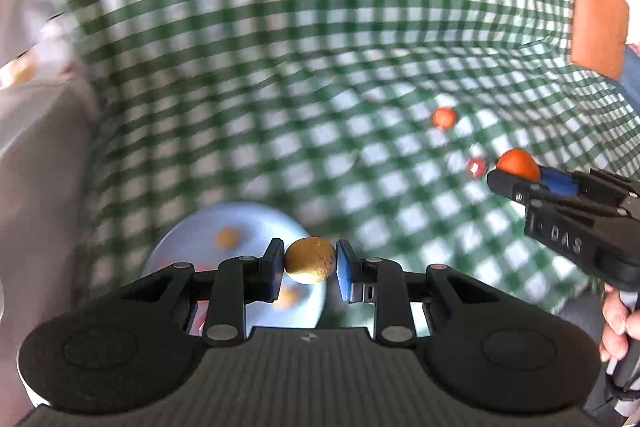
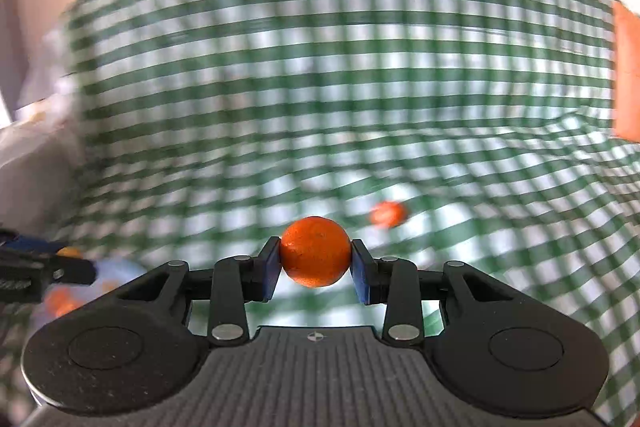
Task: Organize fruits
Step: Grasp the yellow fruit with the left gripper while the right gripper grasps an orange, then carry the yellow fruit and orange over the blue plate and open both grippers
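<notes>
My left gripper (image 1: 310,261) is shut on a small yellow-brown fruit (image 1: 310,259) and holds it above a pale blue plate (image 1: 256,223) with several small orange fruits on it. My right gripper (image 2: 316,253) is shut on an orange mandarin (image 2: 316,251); it also shows in the left wrist view (image 1: 516,169) at the right, above the cloth. One orange fruit (image 1: 444,117) (image 2: 387,213) and a small red fruit (image 1: 476,167) lie loose on the green checked cloth (image 1: 280,67). The plate (image 2: 120,273) and the left gripper (image 2: 76,267) show at the lower left of the right wrist view.
An orange-brown flat pad (image 1: 598,27) lies at the cloth's far right edge. White bedding or fabric (image 1: 36,131) lies to the left of the cloth. The person's hand (image 1: 618,323) holds the right gripper's handle. Both views are motion-blurred.
</notes>
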A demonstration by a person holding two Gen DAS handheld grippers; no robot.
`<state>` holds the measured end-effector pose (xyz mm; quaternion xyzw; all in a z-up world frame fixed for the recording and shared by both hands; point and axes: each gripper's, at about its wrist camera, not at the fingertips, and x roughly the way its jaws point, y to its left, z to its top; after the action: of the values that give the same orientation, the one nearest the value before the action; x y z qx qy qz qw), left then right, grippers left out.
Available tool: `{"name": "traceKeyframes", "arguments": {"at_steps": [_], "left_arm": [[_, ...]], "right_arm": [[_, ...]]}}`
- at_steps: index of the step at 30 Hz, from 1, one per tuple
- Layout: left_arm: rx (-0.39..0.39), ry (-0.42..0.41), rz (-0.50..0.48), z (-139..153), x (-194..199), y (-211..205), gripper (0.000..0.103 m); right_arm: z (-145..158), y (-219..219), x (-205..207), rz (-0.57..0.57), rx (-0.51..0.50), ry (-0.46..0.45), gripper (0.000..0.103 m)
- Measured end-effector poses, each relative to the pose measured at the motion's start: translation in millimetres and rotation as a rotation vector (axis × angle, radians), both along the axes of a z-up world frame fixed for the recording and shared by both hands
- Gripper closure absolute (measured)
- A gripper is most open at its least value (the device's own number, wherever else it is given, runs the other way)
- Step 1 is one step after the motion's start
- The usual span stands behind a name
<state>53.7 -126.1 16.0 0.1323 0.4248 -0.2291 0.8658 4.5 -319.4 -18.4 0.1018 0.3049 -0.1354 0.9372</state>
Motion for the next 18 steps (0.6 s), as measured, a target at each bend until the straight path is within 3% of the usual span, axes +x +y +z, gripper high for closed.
{"name": "traceKeyframes", "arguments": {"at_steps": [8,13,18], "left_arm": [[-0.025,0.033,0.133,8.1,-65.3,112.3,0.073],[-0.054,0.007,0.186,11.7,-88.4,150.2,0.073],[-0.081,-0.009,0.218,13.3,-96.9,169.0,0.072]], "right_arm": [[15.6,123.4,-54.9,0.233,0.068,0.060,0.065],[28.1,185.5,-80.6,0.348,0.019,0.076,0.065],[33.8,217.6,-91.5,0.417,-0.031,0.086,0.065]]}}
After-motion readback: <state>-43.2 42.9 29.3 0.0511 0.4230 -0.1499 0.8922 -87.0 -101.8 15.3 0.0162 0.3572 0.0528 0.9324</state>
